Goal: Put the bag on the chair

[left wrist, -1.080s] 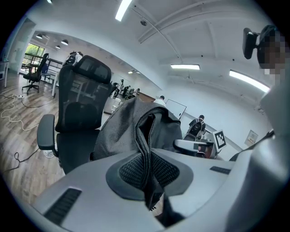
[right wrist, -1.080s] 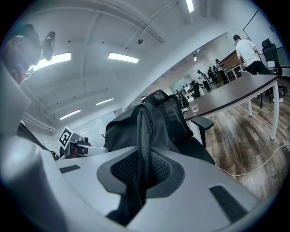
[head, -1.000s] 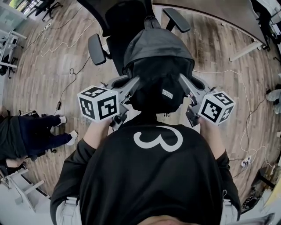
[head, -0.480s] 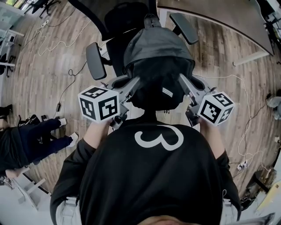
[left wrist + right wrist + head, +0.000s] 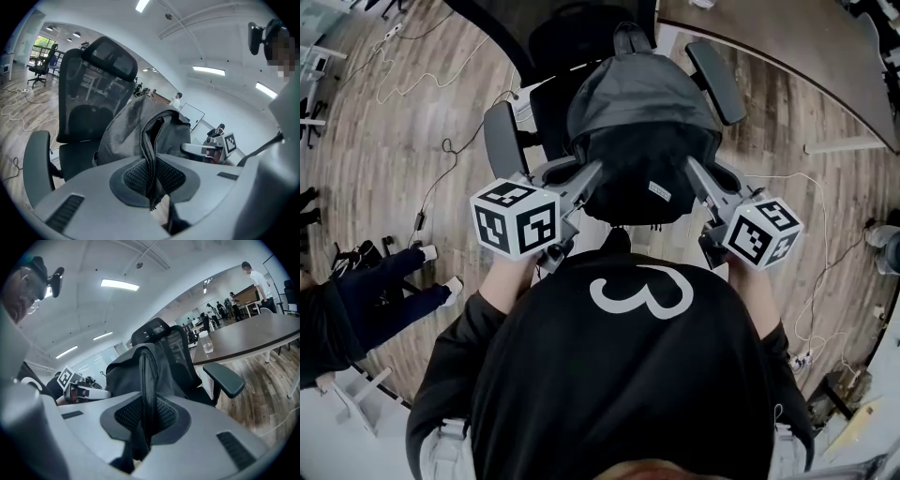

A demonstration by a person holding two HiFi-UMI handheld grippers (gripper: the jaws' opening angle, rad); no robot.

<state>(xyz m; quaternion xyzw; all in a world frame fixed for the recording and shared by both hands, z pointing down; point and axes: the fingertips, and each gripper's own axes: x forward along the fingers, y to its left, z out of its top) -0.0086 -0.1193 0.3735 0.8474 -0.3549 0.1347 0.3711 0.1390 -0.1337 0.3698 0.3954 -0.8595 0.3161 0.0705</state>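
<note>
A dark grey backpack [image 5: 639, 141] hangs between my two grippers over the seat of a black office chair [image 5: 546, 108]. My left gripper [image 5: 586, 180] is shut on a strap of the bag at its left side, seen as a black band [image 5: 151, 154] pinched between the pads. My right gripper [image 5: 694, 175] is shut on the bag's strap [image 5: 146, 394] at the right side. In the left gripper view the chair's mesh back [image 5: 86, 101] and headrest [image 5: 110, 55] rise just behind the bag [image 5: 133, 126]. The seat is hidden under the bag.
The chair's armrests [image 5: 500, 139] [image 5: 717, 80] flank the bag. A dark table [image 5: 787, 47] with a water bottle [image 5: 204, 342] stands to the right behind the chair. A seated person's legs [image 5: 370, 295] are at the left, and cables [image 5: 431, 192] lie on the wooden floor.
Both grippers have carried the bag forward to the chair. The armrests, earlier ahead of the bag, now lie beside it, and the bag covers the seat.
</note>
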